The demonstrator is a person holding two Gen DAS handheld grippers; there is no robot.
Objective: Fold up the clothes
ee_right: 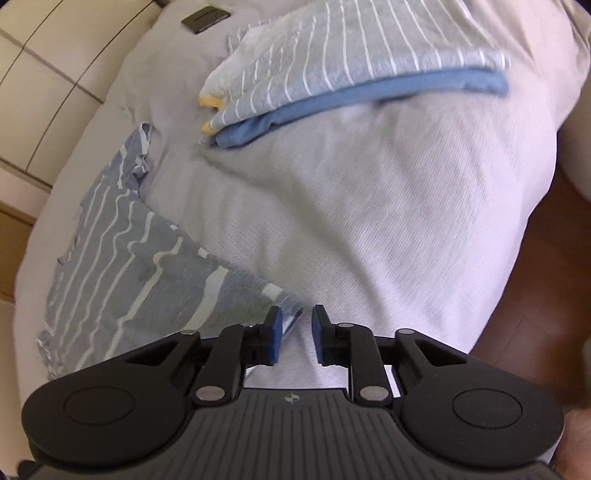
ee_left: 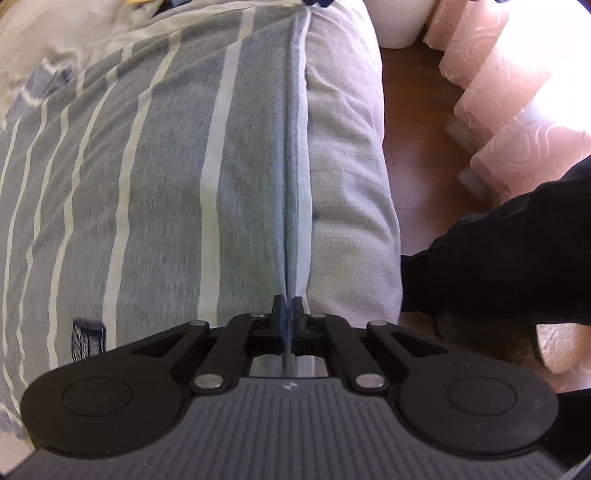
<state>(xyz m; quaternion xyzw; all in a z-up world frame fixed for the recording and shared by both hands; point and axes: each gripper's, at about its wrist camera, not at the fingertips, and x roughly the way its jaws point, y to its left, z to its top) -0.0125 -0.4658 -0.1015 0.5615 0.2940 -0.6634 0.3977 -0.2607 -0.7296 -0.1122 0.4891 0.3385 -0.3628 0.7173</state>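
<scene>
A grey garment with white stripes is spread over the pale bed cover. Its right edge stands up as a thin ridge running straight into my left gripper, which is shut on that edge. A small dark label is sewn near the garment's lower left. In the right wrist view the same kind of striped cloth lies rumpled at the left. Its corner reaches in beside the left blue pad of my right gripper. That gripper's jaws stand apart, with bed cover showing through the gap.
A folded pile, a striped grey piece on a blue one, lies on the far side of the bed. A flat dark object rests beyond it. Wooden floor, a pink curtain and a dark-clothed limb flank the bed's edge.
</scene>
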